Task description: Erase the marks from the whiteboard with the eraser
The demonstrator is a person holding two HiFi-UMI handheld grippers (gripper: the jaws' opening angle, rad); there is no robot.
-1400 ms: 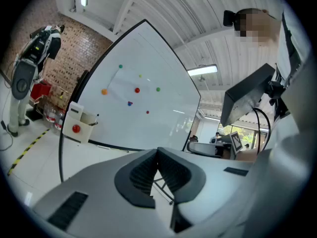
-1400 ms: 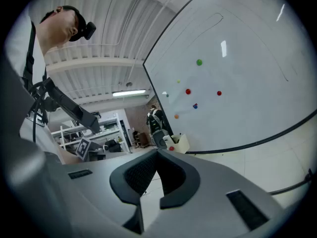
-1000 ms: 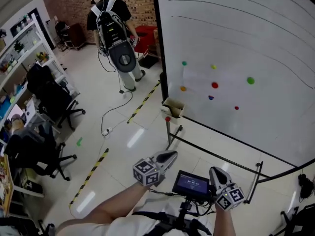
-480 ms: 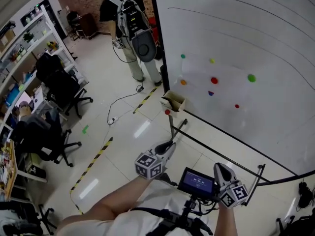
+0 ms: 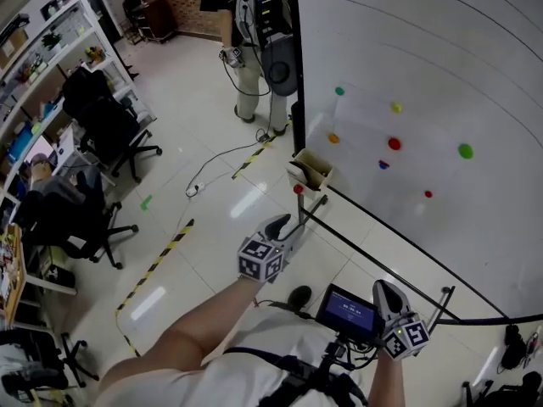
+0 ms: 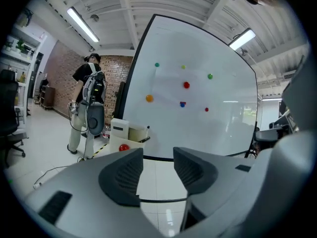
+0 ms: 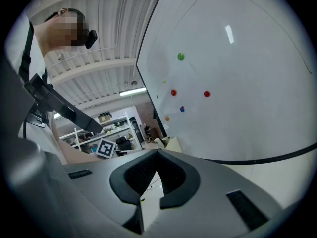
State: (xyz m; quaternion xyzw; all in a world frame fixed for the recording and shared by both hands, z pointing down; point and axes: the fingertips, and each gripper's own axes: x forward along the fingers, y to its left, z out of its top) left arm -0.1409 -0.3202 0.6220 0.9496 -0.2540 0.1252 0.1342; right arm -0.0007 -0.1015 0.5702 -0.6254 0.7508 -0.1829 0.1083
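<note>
The whiteboard (image 5: pixel 441 83) is a smooth, glossy white sheet in a thin black frame on a black tube stand. It carries faint, thin curved black lines (image 5: pixel 441 25) and a scatter of small round dots, among them a red dot (image 5: pixel 394 143) and a green dot (image 5: pixel 465 151). At its lower left corner hangs a small tan open-topped box (image 5: pixel 310 170) with a round red knob (image 5: pixel 298 189) just below it. In the left gripper view a white rectangular block (image 6: pixel 119 128) stands at that box; it may be the eraser, though the view is too small to be sure. The left gripper (image 5: pixel 278 224) points toward that corner, and its grey ribbed fingers (image 6: pixel 124 175) have just been opening. They stand apart with only floor showing between them, well short of the board and box. The right gripper (image 5: pixel 383 288) is low beside a small dark screen (image 5: pixel 349 310). Its moulded fingers (image 7: pixel 143 175) meet at the tips on nothing, with the board ahead and apart. The floor (image 5: pixel 195 142) is shiny pale tile crossed by yellow-and-black tape (image 5: pixel 157 265). A person (image 5: pixel 263 24) (wearing a backpack rig) stands by the board's left edge.
</note>
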